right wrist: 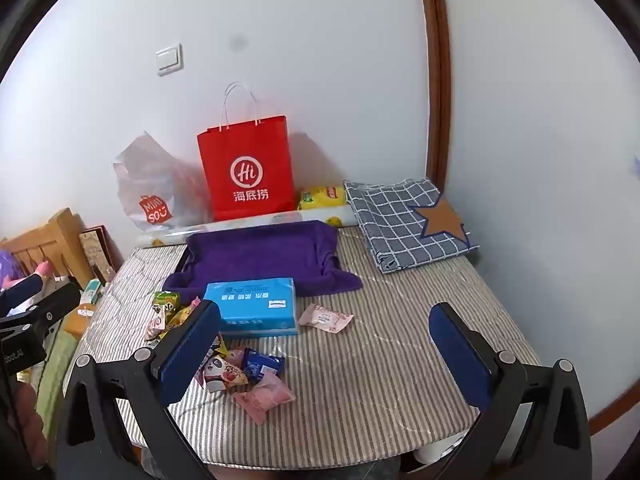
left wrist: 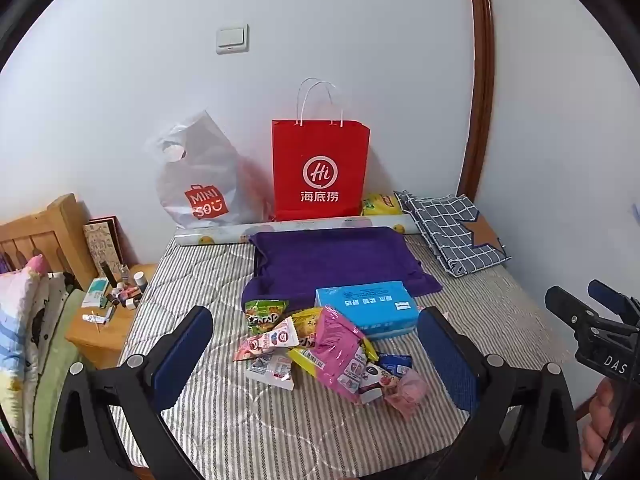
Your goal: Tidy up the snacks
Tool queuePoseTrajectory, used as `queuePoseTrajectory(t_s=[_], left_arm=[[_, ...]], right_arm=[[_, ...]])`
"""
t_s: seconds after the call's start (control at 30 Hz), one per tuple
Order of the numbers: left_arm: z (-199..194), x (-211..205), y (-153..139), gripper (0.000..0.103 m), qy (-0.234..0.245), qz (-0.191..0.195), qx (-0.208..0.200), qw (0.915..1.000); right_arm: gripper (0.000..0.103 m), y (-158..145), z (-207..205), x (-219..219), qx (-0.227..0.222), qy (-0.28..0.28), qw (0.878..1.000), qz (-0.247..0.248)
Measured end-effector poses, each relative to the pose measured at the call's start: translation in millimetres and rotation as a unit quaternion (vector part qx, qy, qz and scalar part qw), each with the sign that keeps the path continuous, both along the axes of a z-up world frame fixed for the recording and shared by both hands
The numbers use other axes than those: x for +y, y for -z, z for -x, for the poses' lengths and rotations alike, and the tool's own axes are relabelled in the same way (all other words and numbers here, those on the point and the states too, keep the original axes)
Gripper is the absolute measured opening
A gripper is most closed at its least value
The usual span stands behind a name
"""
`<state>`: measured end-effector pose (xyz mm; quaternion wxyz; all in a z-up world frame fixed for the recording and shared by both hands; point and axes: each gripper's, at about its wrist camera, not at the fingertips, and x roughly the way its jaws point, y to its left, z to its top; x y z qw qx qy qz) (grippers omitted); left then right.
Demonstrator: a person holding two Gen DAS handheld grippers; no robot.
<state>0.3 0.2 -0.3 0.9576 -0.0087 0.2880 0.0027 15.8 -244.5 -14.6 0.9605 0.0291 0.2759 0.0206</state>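
A heap of snack packets (left wrist: 320,344) lies on the striped mattress (left wrist: 224,412), with a large pink packet (left wrist: 340,348) on top and a green one (left wrist: 266,314) behind. My left gripper (left wrist: 316,360) hovers open above the heap, touching nothing. In the right wrist view the heap (right wrist: 180,316) sits at the left, and single packets lie apart from it: a pale pink one (right wrist: 326,317), a dark blue one (right wrist: 260,364) and a pink one (right wrist: 264,396). My right gripper (right wrist: 326,356) is open over bare mattress, with nothing between its fingers.
A blue tissue pack (left wrist: 366,308) lies behind the snacks, then a purple cloth over a tray (left wrist: 336,264). A red paper bag (left wrist: 320,168), a plastic shopping bag (left wrist: 200,184) and a yellow packet (left wrist: 380,204) stand by the wall. A checked cloth (left wrist: 452,232) lies right; a cluttered nightstand (left wrist: 112,308) stands left.
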Motion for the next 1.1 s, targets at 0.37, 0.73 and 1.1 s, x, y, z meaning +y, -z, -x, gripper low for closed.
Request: queuePoseTrajectory(t_s=[0.37,0.73,1.1], left_arm=[[0.9,-4.2,-6.5,0.102,-0.012,0.0,-0.014,0.9998],[4.6,-0.1,-5.7,0.102,-0.008,-0.002,-0.01,0.9999],[8.3,-2.4,-1.0,0.102,-0.003,0.003,-0.013,0.9999]], right_arm=[[0.103,-0.9,-2.0,-7.9,-0.002,-0.006,1.0,0.001],[0.103,-3.3,0.4,-2.9,-0.007,-0.009,1.0,0.009],[0.103,-4.8,3.6,-6.4,-0.013,-0.008,1.0,0.005]])
